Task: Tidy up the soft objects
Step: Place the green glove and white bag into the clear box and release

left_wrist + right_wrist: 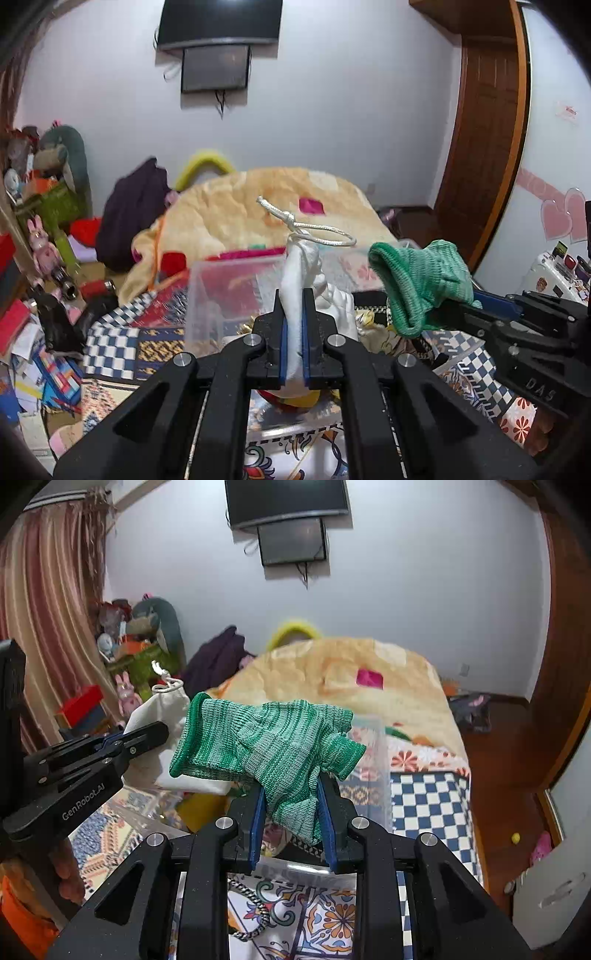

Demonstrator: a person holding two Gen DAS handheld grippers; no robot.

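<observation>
My left gripper (294, 299) is shut on a white drawstring pouch (301, 273), whose knotted cord (314, 230) loops above the jaws. My right gripper (290, 794) is shut on a green knitted glove (273, 746) that flops over to the left. In the left wrist view the same green glove (421, 280) hangs from the right gripper (461, 314) at the right. The right wrist view shows the left gripper (147, 734) with the white pouch (162, 709) at the left. A clear plastic box (221, 291) stands on the bed just beyond both grippers.
The bed has a patterned checkered cover (424, 805) and a beige fleece blanket (258, 199) farther back. Toys and clutter (44, 236) pile up at the left. A chain (255, 915) lies on the cover below the right gripper. A wooden door (484, 122) is at the right.
</observation>
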